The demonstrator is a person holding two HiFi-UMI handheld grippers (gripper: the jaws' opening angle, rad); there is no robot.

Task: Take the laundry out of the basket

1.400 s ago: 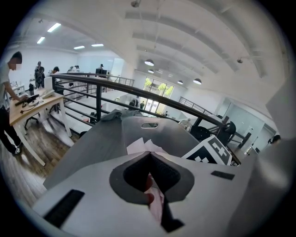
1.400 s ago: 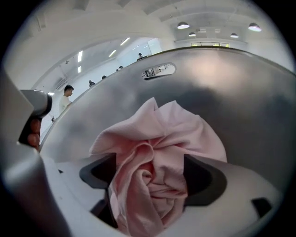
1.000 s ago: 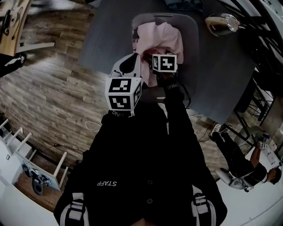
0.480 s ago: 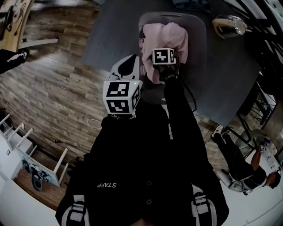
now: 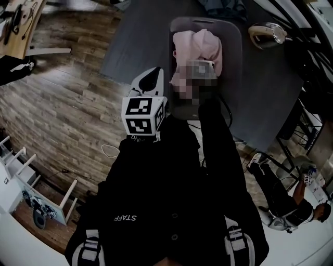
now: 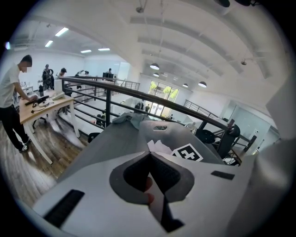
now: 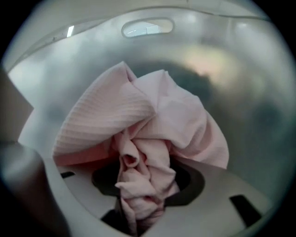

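Observation:
A grey laundry basket (image 5: pixel 232 57) stands on a dark mat and holds a pink ribbed cloth (image 5: pixel 200 44). My right gripper (image 7: pixel 143 185) reaches down into the basket (image 7: pixel 240 78); its jaws are closing, and a bunched fold of the pink cloth (image 7: pixel 143 139) is pinched between them. In the head view a mosaic patch hides that gripper's cube. My left gripper (image 5: pixel 150 80) hangs to the left of the basket, above the mat's edge. Seen from its own camera, the left gripper (image 6: pixel 150 155) has its jaws together with nothing held, and it looks toward the basket (image 6: pixel 159 132).
The dark mat (image 5: pixel 135 41) lies on a wooden floor (image 5: pixel 62 104). A pale appliance (image 5: pixel 266 32) rests on the mat right of the basket, with dark clothing (image 5: pixel 223 8) beyond it. A black railing (image 6: pixel 138 95) runs behind. People stand at a desk (image 6: pixel 44 104); another sits at lower right (image 5: pixel 283 200).
My right gripper has gone further forward into the basket, onto the pink cloth. The left gripper has stayed about where it was.

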